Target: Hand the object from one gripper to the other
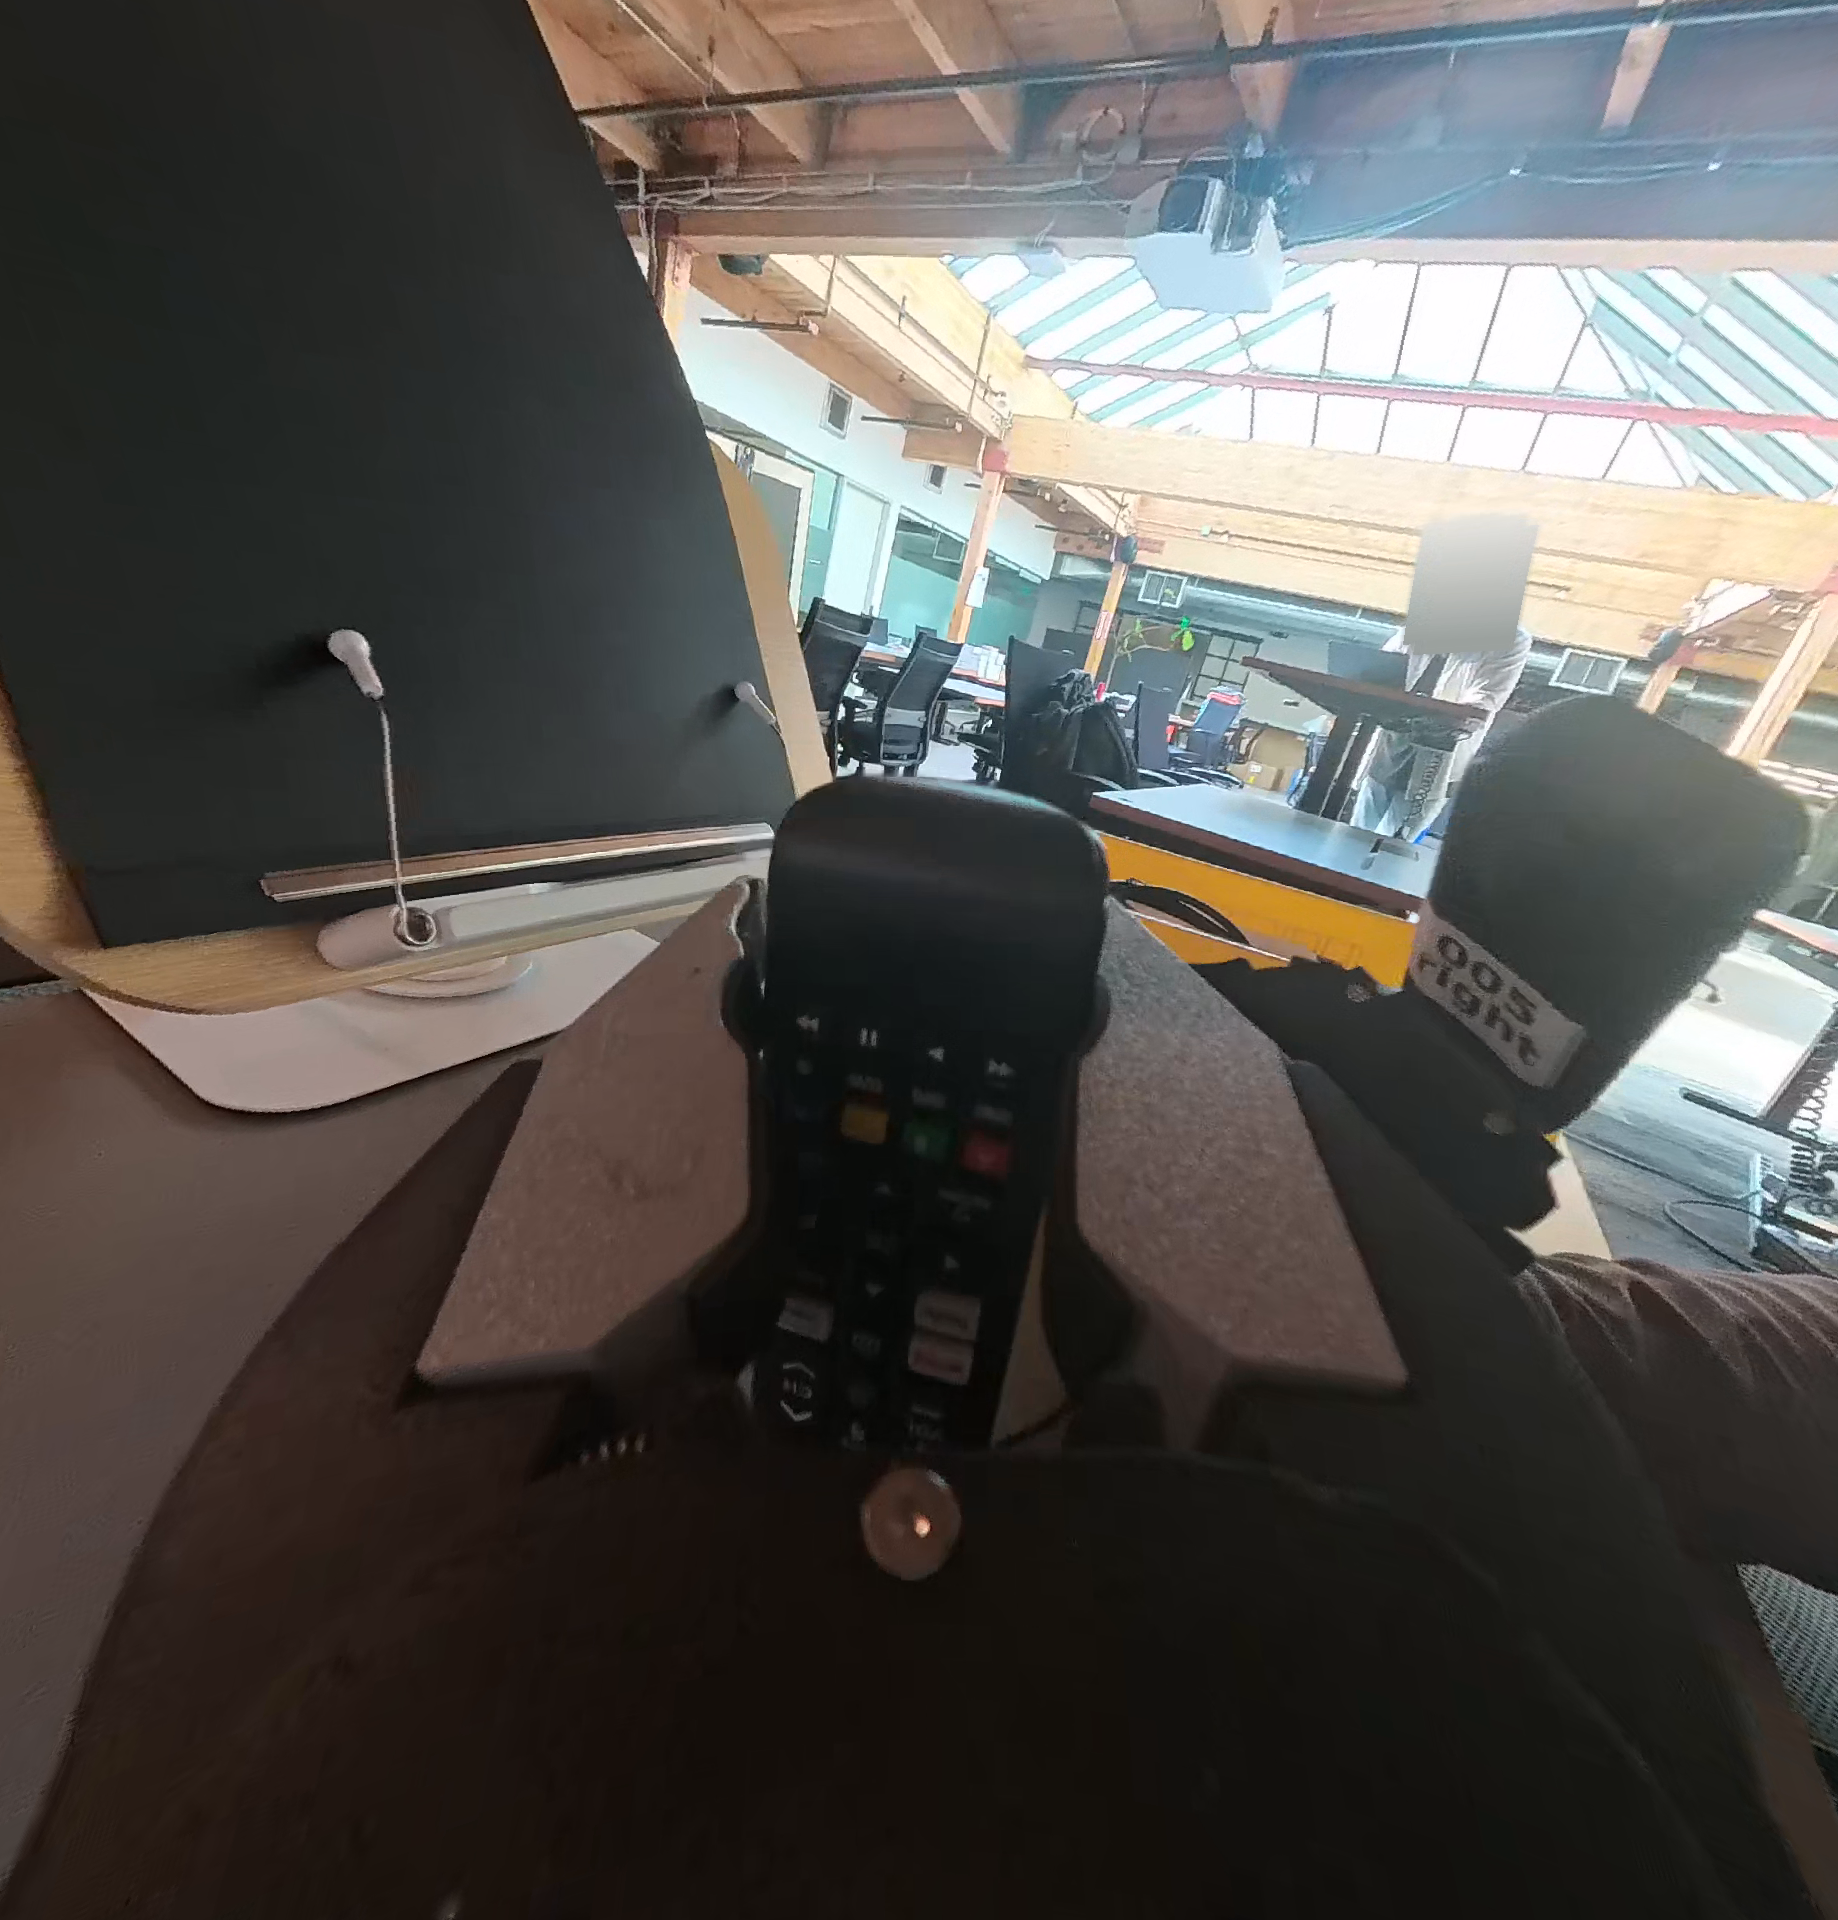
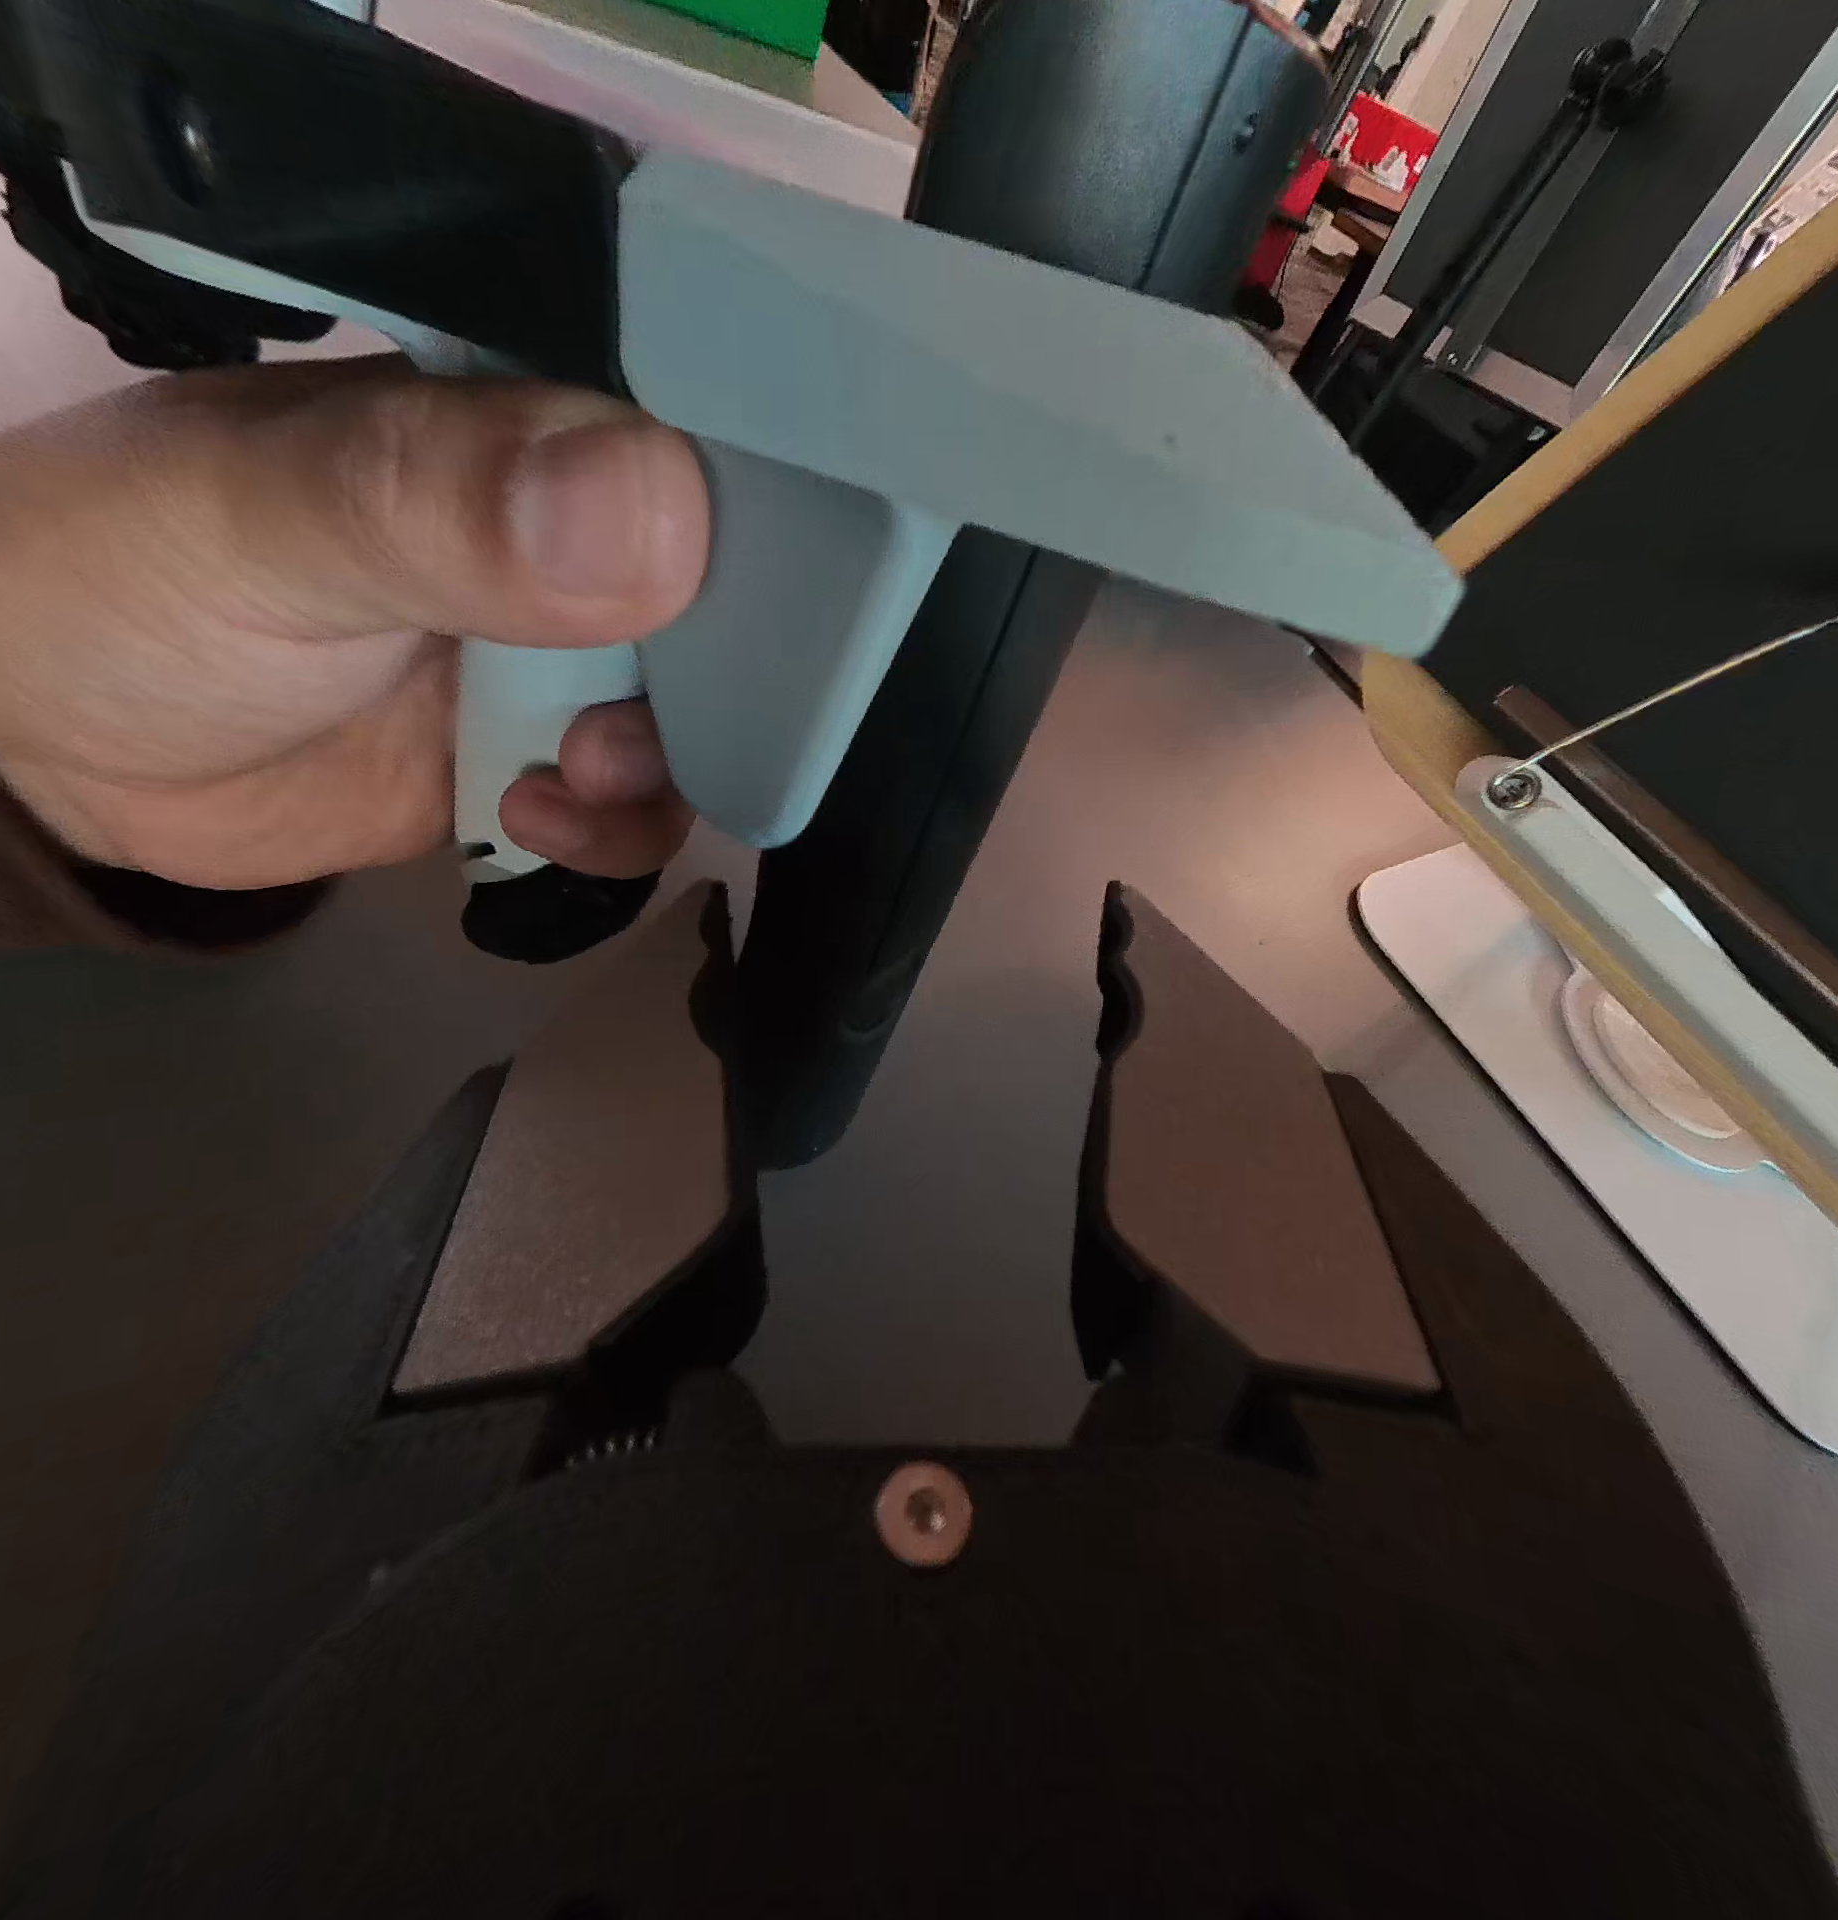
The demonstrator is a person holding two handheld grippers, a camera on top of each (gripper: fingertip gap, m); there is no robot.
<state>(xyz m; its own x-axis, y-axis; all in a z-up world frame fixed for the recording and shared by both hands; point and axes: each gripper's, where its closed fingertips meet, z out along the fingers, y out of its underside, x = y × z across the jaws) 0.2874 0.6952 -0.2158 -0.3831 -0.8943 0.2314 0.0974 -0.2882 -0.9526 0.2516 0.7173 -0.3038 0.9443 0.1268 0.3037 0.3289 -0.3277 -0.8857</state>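
Note:
My left gripper (image 1: 925, 914) is shut on a black remote control (image 1: 910, 1143), which lies button side up between its grey fingers (image 1: 624, 1143) and sticks out past the tips. In the right wrist view a hand (image 2: 271, 623) holds that gripper, and one of its grey fingers (image 2: 998, 416) crosses the upper frame. The remote's dark back (image 2: 884, 904) hangs down from it, its end between my right gripper's fingers, close to the left one. My right gripper (image 2: 915, 914) is open, its jaws apart around the remote's end. The right gripper's black handle (image 1: 1601, 883) shows at the right.
A black panel in a curved wooden frame (image 1: 323, 468) stands on a white base (image 1: 375, 1029) on the grey table (image 1: 115, 1195), also in the right wrist view (image 2: 1621, 1091). A person (image 1: 1455, 707) stands at a far desk. A brown sleeve (image 1: 1725, 1382) crosses at right.

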